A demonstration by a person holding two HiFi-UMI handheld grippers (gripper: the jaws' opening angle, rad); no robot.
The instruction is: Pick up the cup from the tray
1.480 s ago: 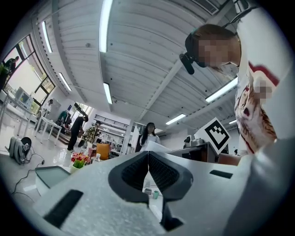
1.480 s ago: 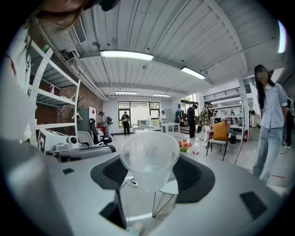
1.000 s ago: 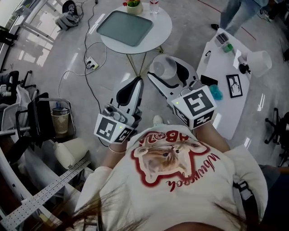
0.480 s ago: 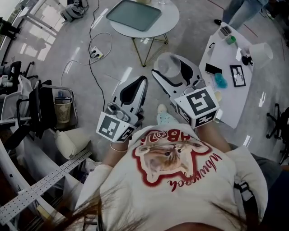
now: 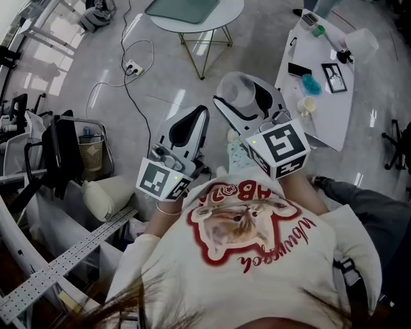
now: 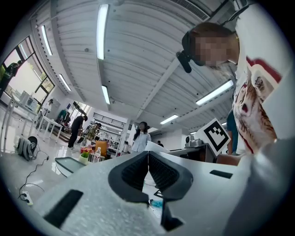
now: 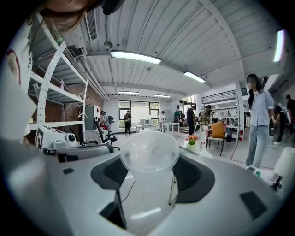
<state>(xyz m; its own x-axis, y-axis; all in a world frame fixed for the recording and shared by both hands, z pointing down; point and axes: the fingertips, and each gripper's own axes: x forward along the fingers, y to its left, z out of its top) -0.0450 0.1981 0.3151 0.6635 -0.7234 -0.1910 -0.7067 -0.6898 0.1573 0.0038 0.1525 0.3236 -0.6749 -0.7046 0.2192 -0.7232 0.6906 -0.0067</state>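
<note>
R hand-held gripper (image 7: 150,177) clamped on clear cup (image 5: 235,89), held in air | L hand-held gripper (image 6: 148,159) jaws together, empty | tray (image 5: 183,8) on round desk (image 5: 223,18), far

Cup (image 7: 150,171) between fingers (image 7: 196,174) of right gripper (image 5: 242,91); left gripper (image 5: 201,115) alongside (table (image 5: 225,18) ahead).

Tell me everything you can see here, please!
clear plastic cup: one, see-through, lifted, off the tray
rectangular tray: one, grey-green, on the round table
round table: one, white, top of head view
long table: one, white, right side, small items on it
power strip: one, white, on the floor
woven bin: one, tan, left side
right gripper: one, white, jaws shut on the cup
left gripper: one, white, jaws together, empty
</note>
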